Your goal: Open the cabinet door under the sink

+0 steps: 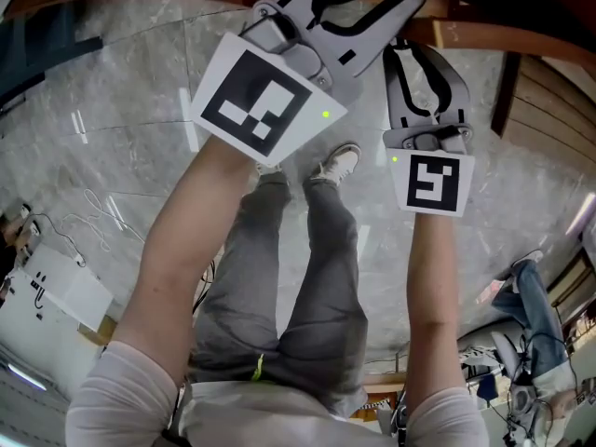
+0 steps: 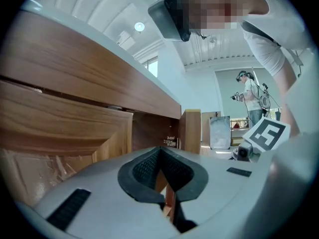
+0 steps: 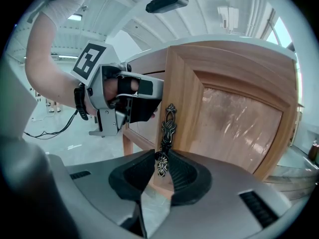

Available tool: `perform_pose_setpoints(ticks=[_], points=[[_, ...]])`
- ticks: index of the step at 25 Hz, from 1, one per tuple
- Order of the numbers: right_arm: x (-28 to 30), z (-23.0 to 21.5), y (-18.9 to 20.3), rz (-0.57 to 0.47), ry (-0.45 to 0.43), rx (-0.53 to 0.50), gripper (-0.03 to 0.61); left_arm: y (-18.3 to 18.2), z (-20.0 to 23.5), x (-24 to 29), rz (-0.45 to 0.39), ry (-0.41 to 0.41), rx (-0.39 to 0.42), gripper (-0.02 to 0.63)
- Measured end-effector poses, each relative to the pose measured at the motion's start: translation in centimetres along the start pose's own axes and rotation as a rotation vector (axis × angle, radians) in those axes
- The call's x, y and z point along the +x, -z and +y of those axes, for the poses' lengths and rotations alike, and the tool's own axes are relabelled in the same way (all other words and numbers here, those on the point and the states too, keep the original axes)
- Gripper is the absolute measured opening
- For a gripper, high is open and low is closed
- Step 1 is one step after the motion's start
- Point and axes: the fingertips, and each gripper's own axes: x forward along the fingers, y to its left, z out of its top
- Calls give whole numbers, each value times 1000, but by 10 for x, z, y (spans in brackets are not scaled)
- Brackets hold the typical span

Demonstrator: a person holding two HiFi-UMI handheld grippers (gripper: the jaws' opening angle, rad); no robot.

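Bronze-toned handle [image 3: 167, 128], slim and ornate, has its lower end clamped between the pads of the right tongs [image 3: 160, 169]. It is fixed upright near the free edge of the wooden door [image 3: 234, 78], which stands angled out from the cabinet [image 2: 75, 73].

The left tongs [image 2: 159, 153] have their tips together just beside that same edge; whether they nip it I cannot tell.

The door looks stiff, fairly light and free on its hinges. The handle is the place to hold, though its thin, smooth metal could slip through the pads, so a steady level pull seems wise. The panel [image 3: 244, 128] carries wrinkled film and may be fragile.

Around lie a grey marble floor [image 1: 121, 91] and a cable [image 1: 93, 214], with another person [image 2: 251, 91] well apart. The holder's own legs [image 1: 298, 277] stand nearest the door's swing.
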Motion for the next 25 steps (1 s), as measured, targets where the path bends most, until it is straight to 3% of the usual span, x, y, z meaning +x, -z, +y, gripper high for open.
perform_pose_setpoints(ticks=[10,15,25], points=[[-14,3,6,29,-1,-82,95,-1,-17,-1,17,46,4,12],[-31,-1,4,-3,11,-39,146,0,-25,-3,24,45,-4,12],[-96,-14,3,-4,95,53,149,-1,-50,-6,37,72,-16,12]])
